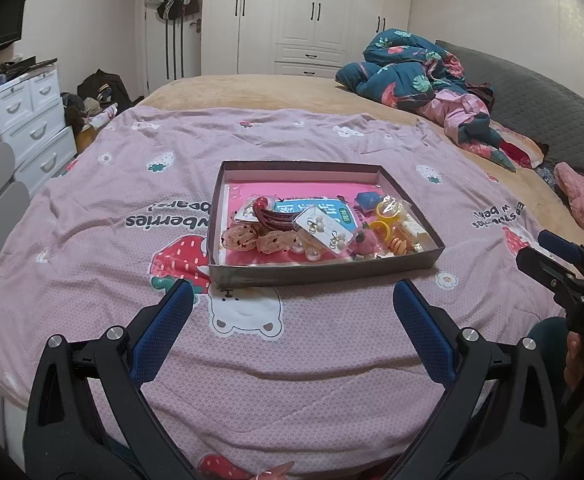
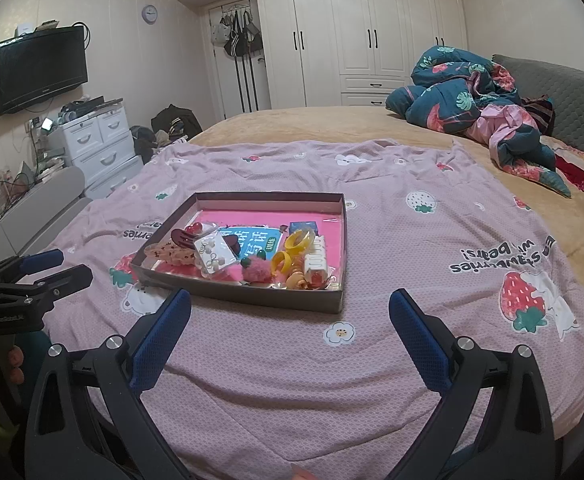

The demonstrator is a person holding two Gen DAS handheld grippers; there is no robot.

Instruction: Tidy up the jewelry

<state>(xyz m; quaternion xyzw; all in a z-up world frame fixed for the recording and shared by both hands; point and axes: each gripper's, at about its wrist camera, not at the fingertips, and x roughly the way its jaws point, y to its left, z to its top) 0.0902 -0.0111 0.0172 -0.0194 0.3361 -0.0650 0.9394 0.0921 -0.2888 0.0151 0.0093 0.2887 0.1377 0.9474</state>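
A shallow grey box point(image 1: 324, 269) point(image 2: 236, 294) with a pink floor sits on the pink strawberry blanket. It holds several pieces: a dark red hair claw point(image 1: 270, 216), an earring card point(image 1: 324, 230) point(image 2: 215, 255), yellow rings point(image 1: 390, 210) point(image 2: 300, 240), a pink pompom point(image 1: 364, 242) point(image 2: 257, 270) and a white clip point(image 2: 317, 261). My left gripper point(image 1: 294, 294) is open and empty, just short of the box's near wall. My right gripper point(image 2: 290, 304) is open and empty, near the box's near right corner. Each gripper also shows in the other's view, the right one point(image 1: 552, 256) and the left one point(image 2: 48, 266).
The blanket point(image 1: 332, 340) covers the near half of a bed with a tan sheet point(image 2: 332, 124). A crumpled blue floral quilt point(image 2: 472, 88) lies at the far right. White drawers point(image 2: 100, 140), a wall TV point(image 2: 40, 68) and wardrobes point(image 2: 352, 32) stand beyond.
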